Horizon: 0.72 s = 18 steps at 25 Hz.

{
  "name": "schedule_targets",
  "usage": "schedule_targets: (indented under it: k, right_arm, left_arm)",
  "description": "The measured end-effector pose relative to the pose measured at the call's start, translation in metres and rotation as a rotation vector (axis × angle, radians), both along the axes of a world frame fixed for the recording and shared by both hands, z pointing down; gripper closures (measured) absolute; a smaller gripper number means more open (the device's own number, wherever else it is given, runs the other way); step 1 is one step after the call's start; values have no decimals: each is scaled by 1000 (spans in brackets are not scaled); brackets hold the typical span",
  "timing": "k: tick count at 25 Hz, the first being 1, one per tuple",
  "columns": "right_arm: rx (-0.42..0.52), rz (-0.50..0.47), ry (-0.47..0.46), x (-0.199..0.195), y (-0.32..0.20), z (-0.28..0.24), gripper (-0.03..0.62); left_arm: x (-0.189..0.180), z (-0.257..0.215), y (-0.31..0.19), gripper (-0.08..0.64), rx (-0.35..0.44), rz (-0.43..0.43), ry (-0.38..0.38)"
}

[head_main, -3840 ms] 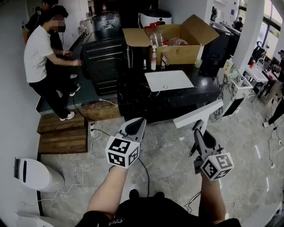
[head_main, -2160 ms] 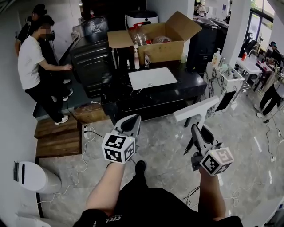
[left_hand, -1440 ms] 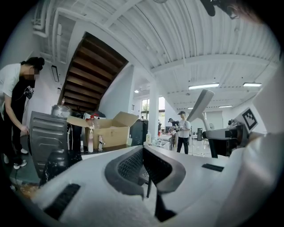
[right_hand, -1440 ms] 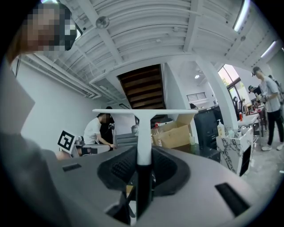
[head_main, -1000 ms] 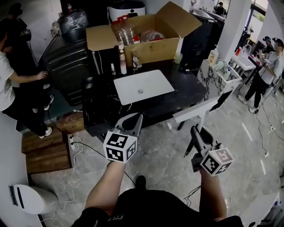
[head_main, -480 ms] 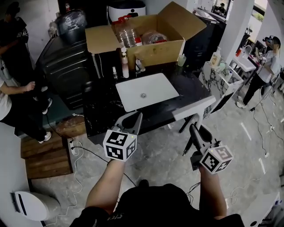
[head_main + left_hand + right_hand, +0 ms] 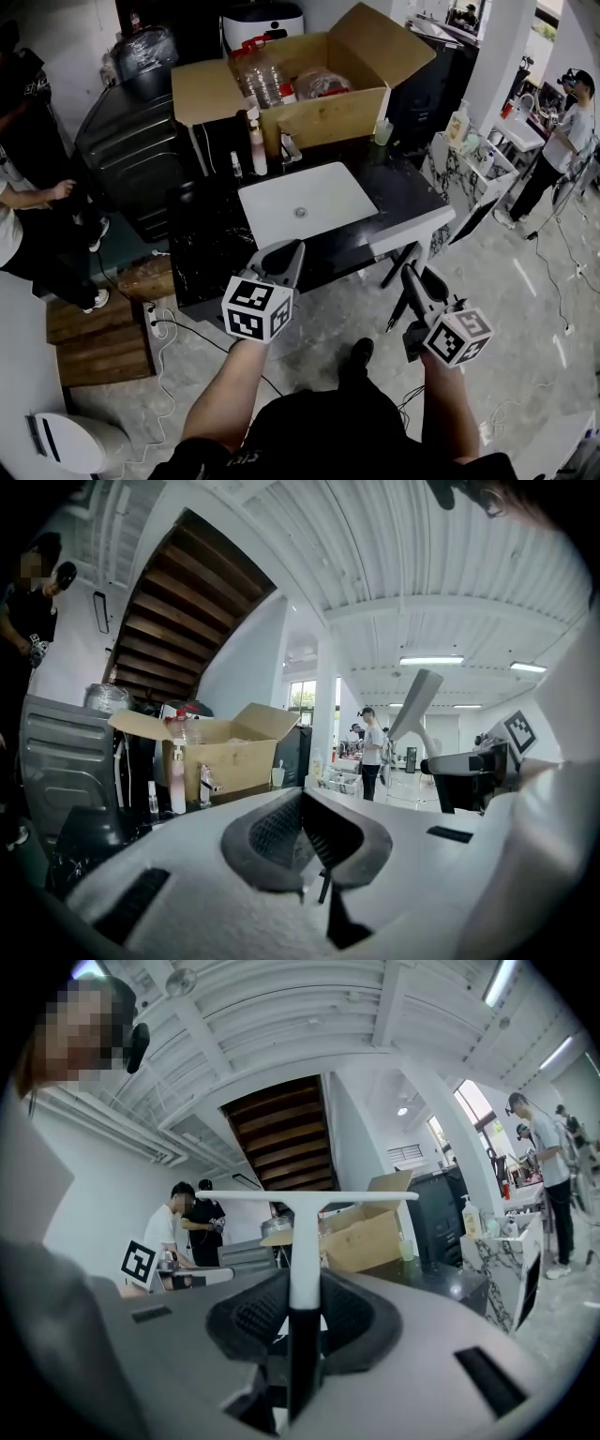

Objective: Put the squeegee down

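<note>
The squeegee (image 7: 413, 232) is white and T-shaped, with a dark lower handle. My right gripper (image 7: 415, 277) is shut on that handle and holds it nearly level. Its blade hangs over the front right corner of the black counter (image 7: 211, 253). In the right gripper view the squeegee (image 7: 305, 1241) stands upright between the pads of the right gripper (image 7: 305, 1288), blade on top. My left gripper (image 7: 282, 255) is shut and holds nothing, just in front of the counter's edge. The left gripper (image 7: 302, 803) shows its pads meeting.
A white sink basin (image 7: 302, 202) is set in the counter, with a faucet (image 7: 286, 145), a soap bottle (image 7: 253, 150) and an open cardboard box (image 7: 291, 89) behind. A black cabinet (image 7: 127, 141), a person (image 7: 23, 220), a wooden pallet (image 7: 94, 333) and floor cables (image 7: 169, 323) are left. A marble shelf (image 7: 469, 155) stands right.
Both grippers have moved forward to the black counter. The squeegee blade now reaches over its front right corner. The counter and sink appear nearer and larger.
</note>
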State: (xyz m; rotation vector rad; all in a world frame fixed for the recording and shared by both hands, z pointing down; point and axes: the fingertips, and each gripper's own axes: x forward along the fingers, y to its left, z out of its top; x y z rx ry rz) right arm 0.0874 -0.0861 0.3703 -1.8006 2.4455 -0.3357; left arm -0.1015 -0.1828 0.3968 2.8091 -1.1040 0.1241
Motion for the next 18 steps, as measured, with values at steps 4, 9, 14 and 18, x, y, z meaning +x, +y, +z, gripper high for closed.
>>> schedule_targets:
  k: [4, 9, 14, 18]
  right_arm:
    - [3, -14, -17, 25, -30, 4, 499]
    - [4, -51, -32, 62, -76, 7, 499]
    - [-15, -69, -53, 112, -120, 10, 499]
    - [-18, -77, -72, 150, -148, 11, 499]
  left_arm:
    - [22, -1, -27, 551, 11, -15, -9]
    - [62, 0, -69, 551, -1, -38, -13]
    - [111, 0, -106, 551, -18, -42, -33]
    - [147, 1, -134, 551, -31, -52, -55]
